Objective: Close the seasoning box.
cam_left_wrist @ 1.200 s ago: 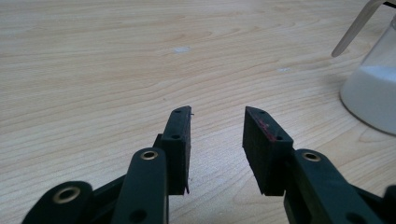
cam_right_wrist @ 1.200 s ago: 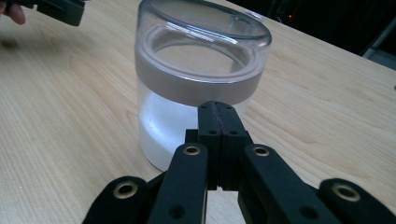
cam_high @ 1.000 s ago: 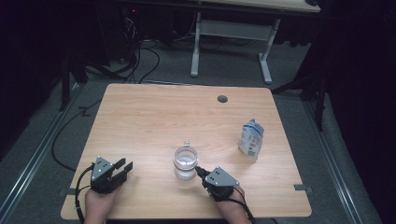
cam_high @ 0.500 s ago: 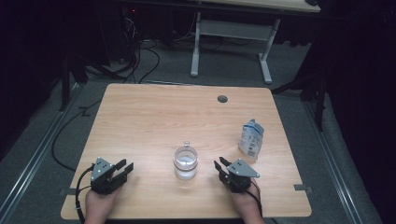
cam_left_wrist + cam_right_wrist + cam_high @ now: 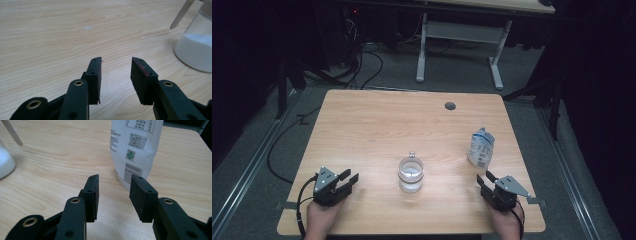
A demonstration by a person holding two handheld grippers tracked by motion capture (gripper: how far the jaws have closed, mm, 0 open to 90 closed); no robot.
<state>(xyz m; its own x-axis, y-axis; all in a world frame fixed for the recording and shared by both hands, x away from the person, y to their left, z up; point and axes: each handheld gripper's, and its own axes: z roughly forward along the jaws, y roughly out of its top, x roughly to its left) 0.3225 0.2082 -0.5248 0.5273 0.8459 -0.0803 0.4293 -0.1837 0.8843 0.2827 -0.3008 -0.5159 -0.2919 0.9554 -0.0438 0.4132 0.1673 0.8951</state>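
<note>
Between grippers, jar (pouch rightward)

A clear glass jar half full of white powder stands upright mid-counter, a stick rising from it; a white printed pouch stands well to its right.

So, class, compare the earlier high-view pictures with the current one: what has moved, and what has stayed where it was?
The right hand-held gripper moved away from the glass jar, sliding to the person's right along the near edge of the table, and now sits open just in front of the white pouch. Nothing was gripped or released. The left hand-held gripper, jar and pouch stayed put.
</note>
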